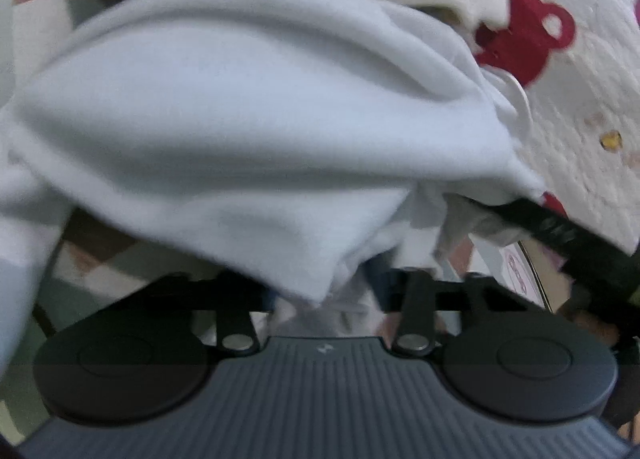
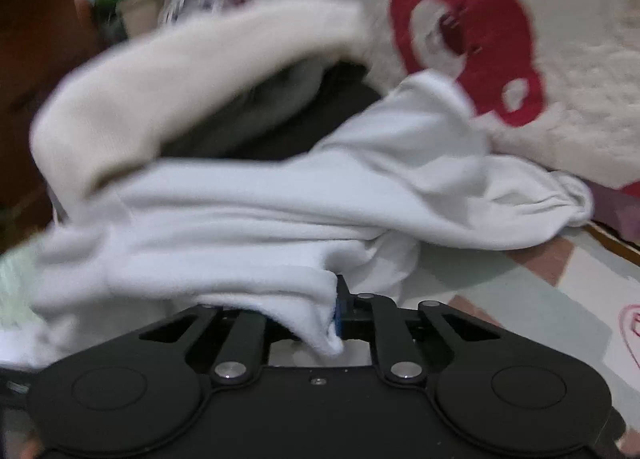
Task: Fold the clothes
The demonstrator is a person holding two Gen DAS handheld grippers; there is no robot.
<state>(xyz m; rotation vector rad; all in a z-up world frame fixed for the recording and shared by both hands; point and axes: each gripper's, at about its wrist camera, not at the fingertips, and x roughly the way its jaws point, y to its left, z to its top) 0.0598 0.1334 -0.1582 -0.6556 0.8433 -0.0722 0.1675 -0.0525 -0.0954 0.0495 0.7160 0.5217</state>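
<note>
Two grippers meet one pale blue-white garment [image 1: 240,111] that lies bunched on a checked surface [image 2: 500,279] just in front of a cream quilt printed with red bears [image 2: 560,59]. On the right gripper [image 2: 336,311] the jaws are drawn close and pinch a folded edge of the garment beside a blue pad, while on the left gripper [image 1: 336,291] the cloth drapes over the fingers and hides them, so I cannot tell whether that one grips it. Behind the garment a cream knit piece [image 2: 180,83] arches over something dark [image 2: 288,115], and everything is blurred.
</note>
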